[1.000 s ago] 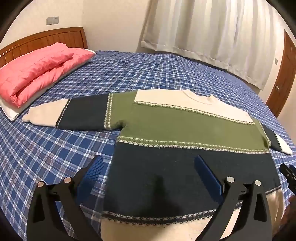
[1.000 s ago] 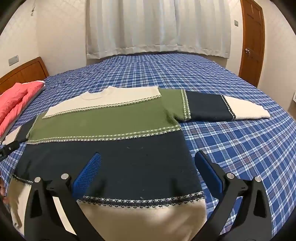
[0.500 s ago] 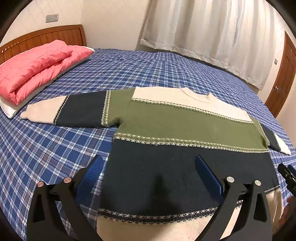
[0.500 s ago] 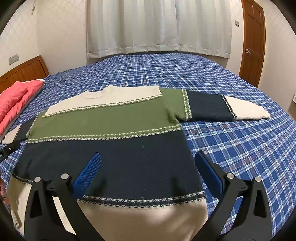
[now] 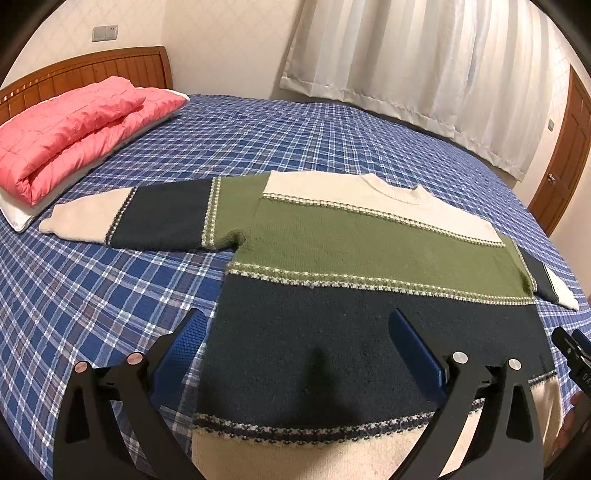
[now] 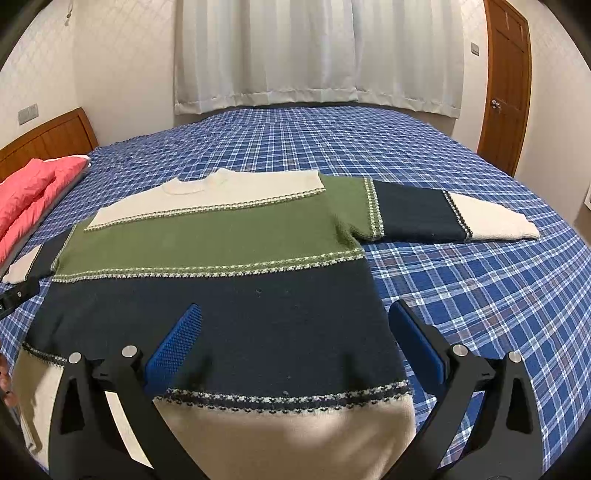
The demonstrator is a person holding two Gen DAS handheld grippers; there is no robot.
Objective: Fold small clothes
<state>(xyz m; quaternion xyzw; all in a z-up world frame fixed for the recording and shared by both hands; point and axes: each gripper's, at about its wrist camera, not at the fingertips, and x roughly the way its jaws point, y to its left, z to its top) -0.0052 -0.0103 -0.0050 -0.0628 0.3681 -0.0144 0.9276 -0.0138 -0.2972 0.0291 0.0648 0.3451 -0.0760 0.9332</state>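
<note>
Where print might have been read, little showed: a few pale characters sat on the black part of the right claw (image 5: pixel 573 354) at the right edge of the left wrist view, too small and cut off to make out. No brand or label seen on the sweater (image 5: pixel 369 295).

Left claw (image 5: pixel 295 343): jaws wide apart, blue pads (image 5: pixel 186 338) bare, gripping nothing. Sweater lay flat on the bed (image 5: pixel 92 295), hem end nearest, directly ahead of and below the claw; its left pad was over plaid sheet just left of the sweater's edge, right pad over the navy band. One sleeve (image 5: pixel 147 218) stretched out ahead-left.

Right claw (image 6: pixel 295 339): jaws likewise spread, holding nothing. Left pad over the navy band, right pad at the sweater's right edge. Other sleeve (image 6: pixel 443 218) ran out ahead-right.

Left view only: full pink quilt (image 5: pixel 70 129) folded on a white pillow (image 5: pixel 16 218) far ahead-left, whole wooden headboard (image 5: pixel 92 68), wall switch plate (image 5: pixel 105 33).

Right view only: the door (image 6: pixel 508 85) with its knob far ahead-right, and the cream hem (image 6: pixel 277 435) seen across its width. Curtains (image 6: pixel 317 51) hung beyond the bed in both views.
</note>
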